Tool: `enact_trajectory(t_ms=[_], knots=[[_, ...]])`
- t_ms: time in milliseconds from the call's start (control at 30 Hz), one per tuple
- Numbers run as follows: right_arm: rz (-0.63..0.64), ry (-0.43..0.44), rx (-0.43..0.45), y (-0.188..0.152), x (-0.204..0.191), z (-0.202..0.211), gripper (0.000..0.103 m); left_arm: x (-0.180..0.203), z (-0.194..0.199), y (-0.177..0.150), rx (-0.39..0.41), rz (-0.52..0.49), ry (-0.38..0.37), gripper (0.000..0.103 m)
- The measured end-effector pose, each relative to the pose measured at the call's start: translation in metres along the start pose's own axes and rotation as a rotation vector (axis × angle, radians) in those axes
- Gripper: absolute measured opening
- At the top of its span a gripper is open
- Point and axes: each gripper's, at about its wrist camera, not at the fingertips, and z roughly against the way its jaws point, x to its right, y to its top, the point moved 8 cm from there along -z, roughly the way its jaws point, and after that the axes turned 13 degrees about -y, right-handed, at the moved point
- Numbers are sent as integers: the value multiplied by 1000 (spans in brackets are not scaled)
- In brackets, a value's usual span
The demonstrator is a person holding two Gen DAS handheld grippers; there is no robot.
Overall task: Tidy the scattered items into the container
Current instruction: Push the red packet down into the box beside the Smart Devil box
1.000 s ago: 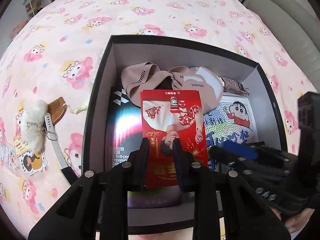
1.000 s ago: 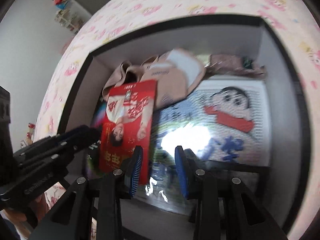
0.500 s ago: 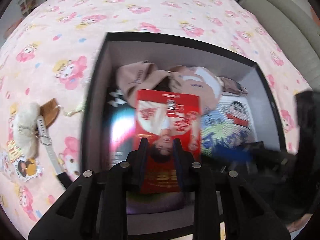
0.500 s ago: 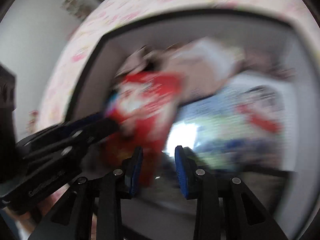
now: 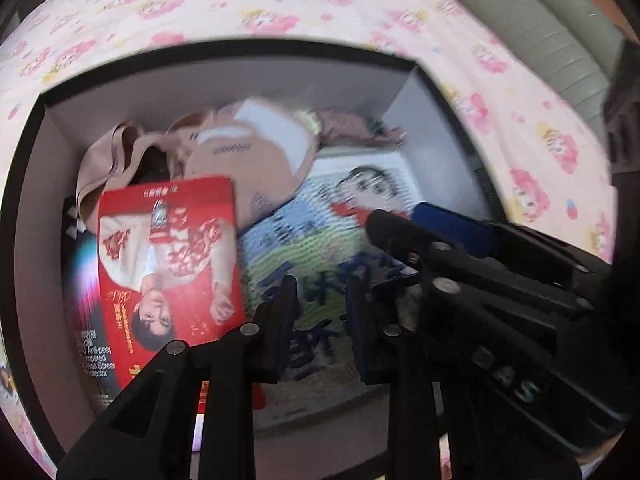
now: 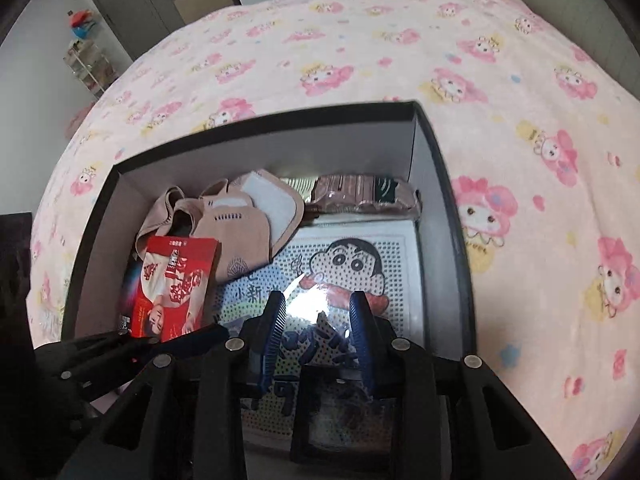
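A black box stands on the pink bed. Inside lie a red packet, beige masks, a cartoon-print bag, a brown pack and a dark screen-protector box. My left gripper is open and empty over the cartoon bag, right of the red packet. My right gripper is open and empty above the cartoon bag; it also shows at the right in the left wrist view.
The pink cartoon-print bedspread surrounds the box. A grey sofa runs along the bed's far right. A grey door and a small shelf stand beyond the bed.
My left gripper let go of the red packet, which now lies in the box, and moved right. My right gripper has risen and opened wider.
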Motion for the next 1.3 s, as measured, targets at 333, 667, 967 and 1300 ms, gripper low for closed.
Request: enact_trajectory(t_ms=[333,667,967,1300], knots=[[95,129,-159,7,-51,-22,30,-45,24,-7,21,140,42,23],[65,78,-100,14,-36,-23,30,-60,62,32,148,125,67,34],[29,238,-203,9,-54,-39,30,-85,46,59,147,102,203,33],[72,253,-214,-2,-64,-33,30,-115,32,49,31,237,241,22]])
